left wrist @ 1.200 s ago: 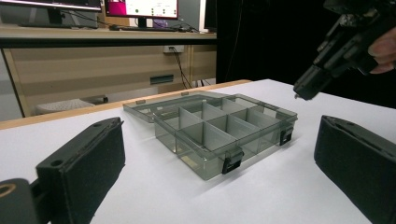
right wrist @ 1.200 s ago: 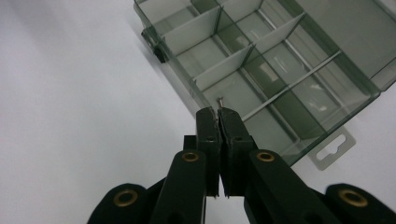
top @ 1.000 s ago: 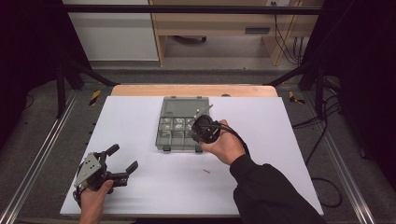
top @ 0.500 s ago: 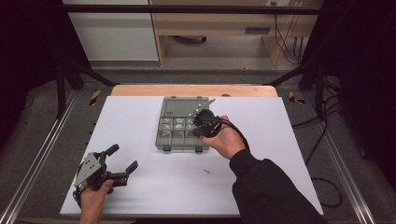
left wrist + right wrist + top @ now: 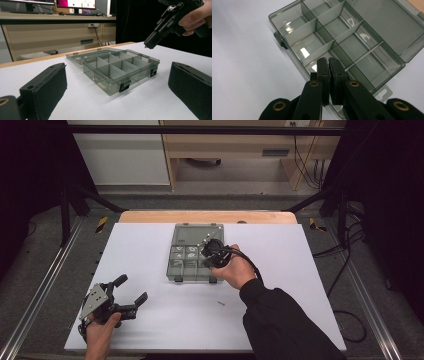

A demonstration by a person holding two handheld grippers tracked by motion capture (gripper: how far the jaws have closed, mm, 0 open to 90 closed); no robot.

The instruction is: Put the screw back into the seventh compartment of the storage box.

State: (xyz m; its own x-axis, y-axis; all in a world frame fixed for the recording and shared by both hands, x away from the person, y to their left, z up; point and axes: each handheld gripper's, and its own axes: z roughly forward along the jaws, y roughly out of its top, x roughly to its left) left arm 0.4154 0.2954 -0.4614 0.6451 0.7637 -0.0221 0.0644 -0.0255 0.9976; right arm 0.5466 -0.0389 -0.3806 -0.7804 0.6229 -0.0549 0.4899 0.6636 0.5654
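A white table (image 5: 150, 250) is seen from above, with a smoky clear compartment box (image 5: 192, 260) lying open near its middle, its lid folded flat toward the far edge. The right gripper (image 5: 206, 251) is held over the box, its tips poised above the compartments on the box's right side. In the right gripper view its two black fingers (image 5: 323, 65) are pressed together, and whether anything is pinched between them cannot be told; the divided compartments (image 5: 317, 40) lie just beyond and beneath the tips. The left gripper (image 5: 131, 289) is held low at the near left corner of the table, well apart from the box. Its padded fingers (image 5: 47, 87) stand wide apart with nothing between them, and the box is seen past the tips. A small screw (image 5: 220, 303) lies on the table, nearer than the box and to the right of the left gripper's fingers.
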